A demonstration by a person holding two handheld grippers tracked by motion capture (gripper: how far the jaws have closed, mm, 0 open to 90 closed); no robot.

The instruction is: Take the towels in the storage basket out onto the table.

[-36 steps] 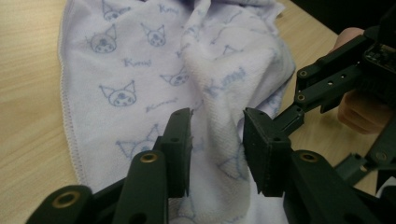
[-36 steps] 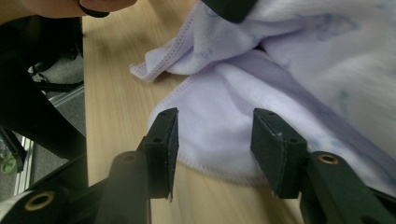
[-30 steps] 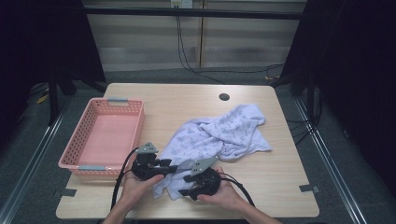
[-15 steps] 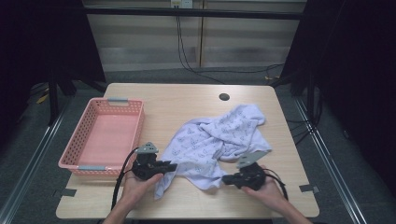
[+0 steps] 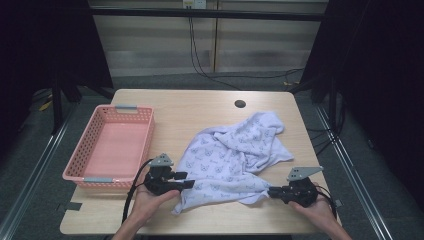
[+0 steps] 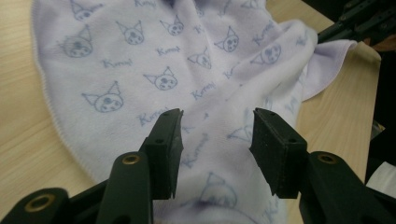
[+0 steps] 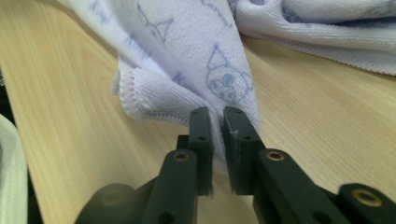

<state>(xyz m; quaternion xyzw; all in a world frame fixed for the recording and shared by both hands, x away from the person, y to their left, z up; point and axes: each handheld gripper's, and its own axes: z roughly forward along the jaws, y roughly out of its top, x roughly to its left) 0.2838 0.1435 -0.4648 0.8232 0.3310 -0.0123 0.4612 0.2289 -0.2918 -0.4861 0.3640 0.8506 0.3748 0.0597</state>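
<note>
1. The towel (image 5: 235, 157) is seen crumpled at centre right of the high view, on the desk (image 5: 200, 107).
2. The right gripper (image 5: 272, 192), at lower right, is pinching a hemmed towel corner (image 7: 140, 100); its fingers (image 7: 201, 135) have just eased slightly.
3. The left gripper (image 5: 190, 181) fingers (image 6: 164, 149) have just been spreading; they stand apart over the cloth, pressing nothing.
4. Risk is judged: the thin pinch may slip if pulled, and the left edge may be missed, leaving the towel bunched.
5. The pink basket (image 5: 80, 172) lies at left, apart.
</note>
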